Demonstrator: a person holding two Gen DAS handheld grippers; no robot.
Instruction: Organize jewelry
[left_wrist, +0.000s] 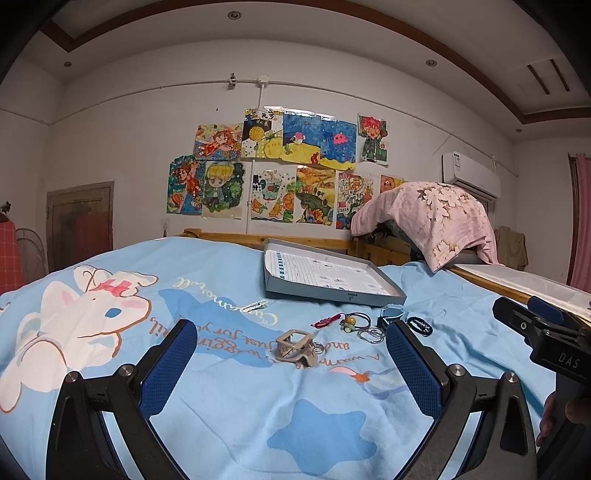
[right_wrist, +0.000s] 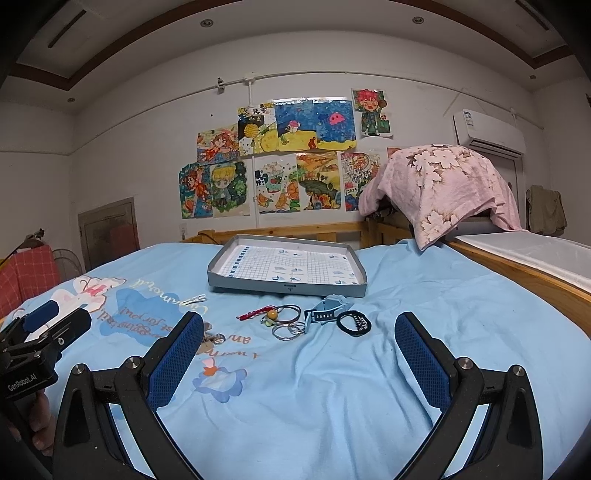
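Both black plastic tongs, left (left_wrist: 291, 354) and right (right_wrist: 300, 339), had blue dotted pads (left_wrist: 170, 369), silver screws and white lettering on the housing.

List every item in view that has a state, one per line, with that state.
Left hand-held gripper: open, holding nothing.
Right hand-held gripper: open, holding nothing.
Grey tray: on the blanket, holding no jewelry.
Beige claw clip: lying on the blanket, between the left fingers.
Blue watch: on the blanket, outside the tray.
Black band: flat on the blanket, right of the watch.
Silver rings: loose on the blanket.
Red cord: on the blanket.
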